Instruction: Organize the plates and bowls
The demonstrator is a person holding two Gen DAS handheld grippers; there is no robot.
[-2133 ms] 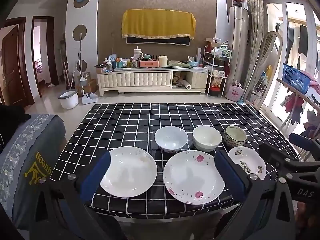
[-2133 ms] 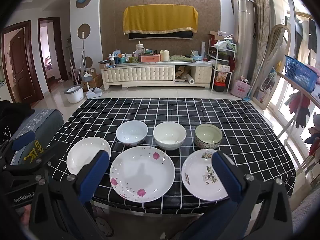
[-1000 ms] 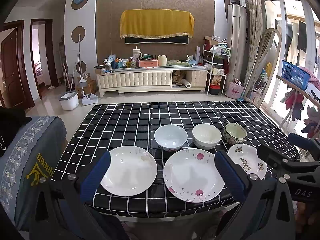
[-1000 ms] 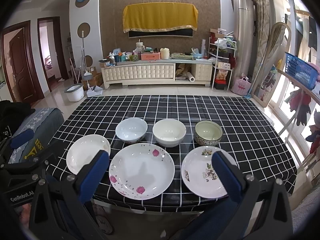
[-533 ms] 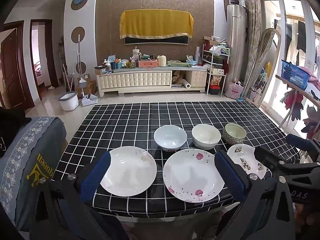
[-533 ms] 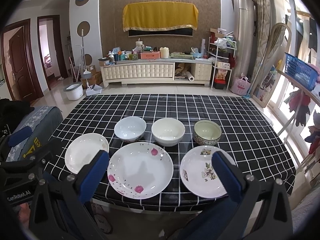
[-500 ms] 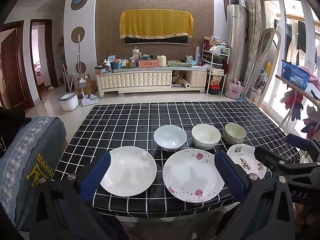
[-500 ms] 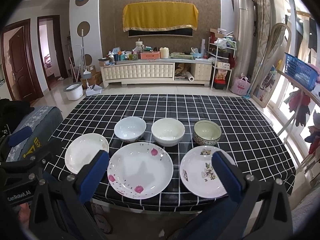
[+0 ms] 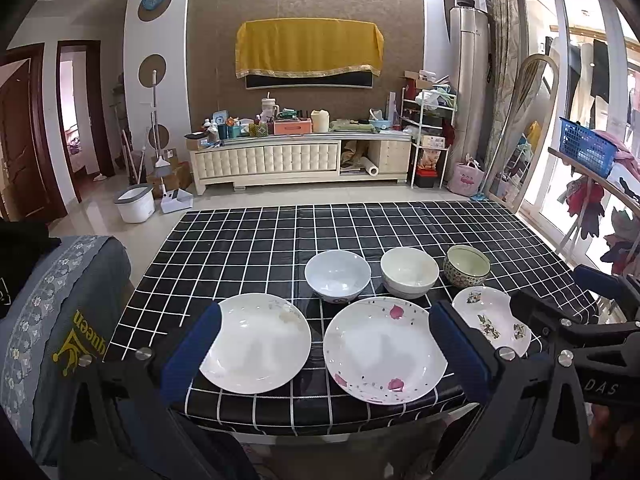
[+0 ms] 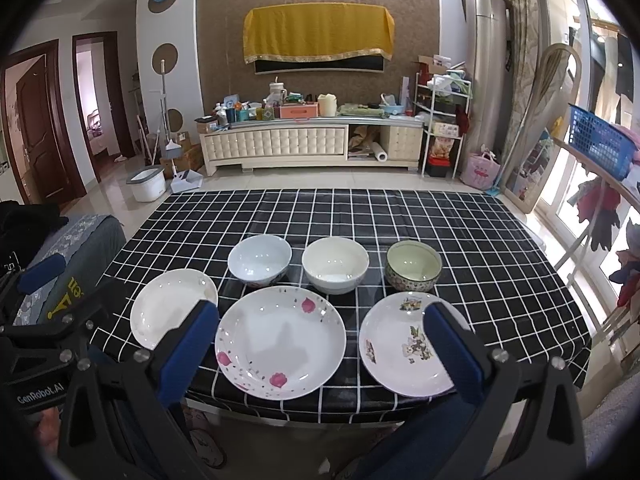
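Observation:
Three plates lie in a row near the front edge of the black checked table [image 9: 248, 240]: a plain white plate [image 9: 258, 342], a pink-flower plate [image 9: 382, 354] and a butterfly plate [image 9: 490, 322]. Behind them stand a pale blue bowl [image 9: 338, 274], a cream bowl [image 9: 409, 270] and a patterned green bowl [image 9: 466, 266]. My left gripper [image 9: 324, 328] is open and empty, in front of the table edge. My right gripper [image 10: 322, 324] is open and empty, in front of the flower plate [image 10: 280, 340] and butterfly plate [image 10: 404, 346].
A grey cushioned chair [image 9: 52, 320] stands at the table's left. A clothes rack with a blue basket [image 9: 586, 150] stands at the right. A TV cabinet [image 9: 300, 158] lines the far wall. The far half of the table [image 10: 340, 212] holds nothing.
Both grippers have drifted slightly; the dishes sit a touch lower and nearer in the views. No dish has moved and both grippers stay open.

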